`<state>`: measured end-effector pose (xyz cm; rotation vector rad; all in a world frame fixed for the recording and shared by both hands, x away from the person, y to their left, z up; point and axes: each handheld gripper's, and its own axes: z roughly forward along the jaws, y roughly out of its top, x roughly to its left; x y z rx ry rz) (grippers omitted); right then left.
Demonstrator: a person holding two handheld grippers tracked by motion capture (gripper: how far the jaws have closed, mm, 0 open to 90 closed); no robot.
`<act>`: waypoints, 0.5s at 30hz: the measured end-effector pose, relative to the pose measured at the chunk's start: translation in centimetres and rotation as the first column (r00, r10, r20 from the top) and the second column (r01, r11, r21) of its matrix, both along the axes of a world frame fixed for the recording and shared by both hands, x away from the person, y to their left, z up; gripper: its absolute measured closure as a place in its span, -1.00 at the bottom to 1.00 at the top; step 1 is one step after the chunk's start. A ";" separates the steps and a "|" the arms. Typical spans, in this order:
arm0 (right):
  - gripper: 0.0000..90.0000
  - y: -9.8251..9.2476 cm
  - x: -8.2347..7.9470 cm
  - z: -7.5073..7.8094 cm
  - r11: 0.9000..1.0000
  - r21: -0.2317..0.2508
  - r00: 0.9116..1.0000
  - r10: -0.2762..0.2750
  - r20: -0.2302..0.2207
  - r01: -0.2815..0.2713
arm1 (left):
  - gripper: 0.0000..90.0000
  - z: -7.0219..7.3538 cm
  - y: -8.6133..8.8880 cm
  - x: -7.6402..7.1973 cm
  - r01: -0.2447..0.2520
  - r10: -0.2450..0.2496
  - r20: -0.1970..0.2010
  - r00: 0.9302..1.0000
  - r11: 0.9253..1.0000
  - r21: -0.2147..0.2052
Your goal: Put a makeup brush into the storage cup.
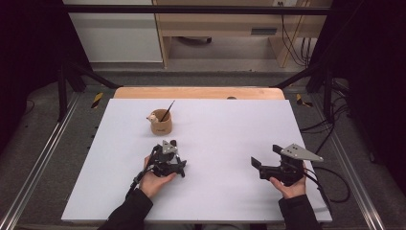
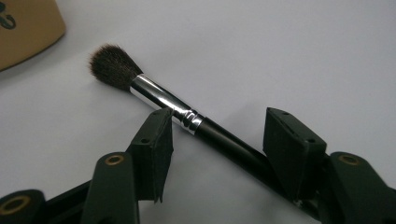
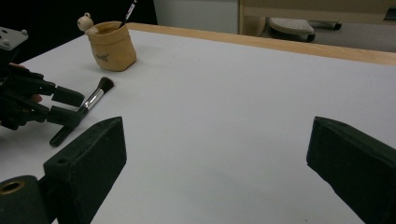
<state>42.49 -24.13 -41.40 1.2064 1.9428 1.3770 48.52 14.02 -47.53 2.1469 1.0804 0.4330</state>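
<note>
Left tongs [image 2: 215,128] half-open astride the brush [image 2: 187,119], one pad touching

Person's wearing dark long sleeves [image 1: 128,211], and both grippers are looking all-black: the left gripper [image 1: 168,154] and right gripper [image 1: 266,163] each carrying a grey three-cornered plate with screws, black cables trailing off, brass-ringed holes showing on chunky wedge jaws.

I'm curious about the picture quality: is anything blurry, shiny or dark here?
Left gripper view: the makeup brush is fairly sharp, its metal ferrule glinting; the near black jaws look soft. Right gripper view: its own jaws are blurred, the tan cup clearer. High view: the white table is evenly lit, the surroundings dark.
</note>
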 end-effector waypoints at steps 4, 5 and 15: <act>-0.88 0.0 0.0 0.0 1.000 0.002 1.000 -0.001 -0.001 0.001 | 0.02 -0.1 -0.1 -0.1 0.002 -0.002 -0.002 1.000 1.000 -0.005; -0.88 0.0 0.0 0.0 1.000 0.001 1.000 -0.001 0.000 0.001 | 0.03 -0.1 -0.1 -0.1 0.002 -0.002 -0.001 1.000 1.000 -0.004; -0.88 0.0 0.0 0.0 1.000 0.004 1.000 0.001 -0.003 -0.001 | 0.08 0.1 0.2 -0.1 0.007 -0.007 -0.027 1.000 1.000 -0.003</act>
